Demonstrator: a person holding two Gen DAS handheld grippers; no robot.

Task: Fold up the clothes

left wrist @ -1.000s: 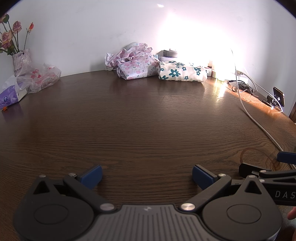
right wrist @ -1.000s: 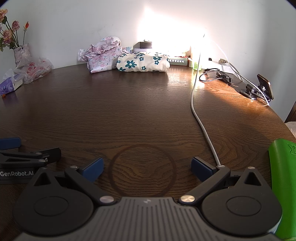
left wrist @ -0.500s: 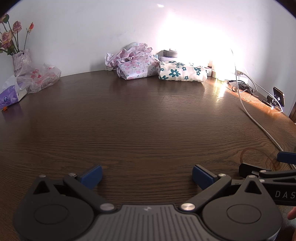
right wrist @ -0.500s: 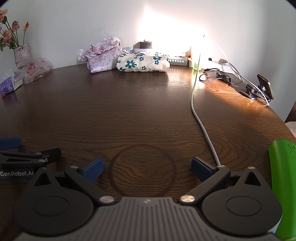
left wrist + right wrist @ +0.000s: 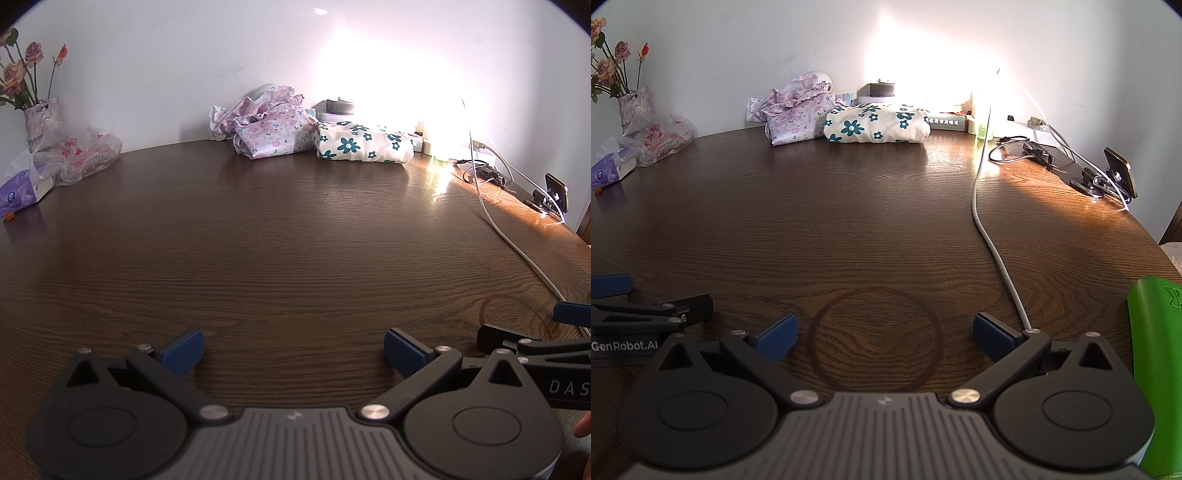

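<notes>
While the dark wooden table (image 5: 288,236) lies bare up front, the left gripper (image 5: 293,349) sits low over it, fingers spread wide, nothing between them. The right gripper (image 5: 882,334) beside it is just as wide apart, above a ring stain (image 5: 875,339). Far back by the wall: pink clothes (image 5: 269,127) crumpled, cream flowered clothes (image 5: 364,146) folded just right of them. A white cable (image 5: 993,251) runs past the right finger.
</notes>
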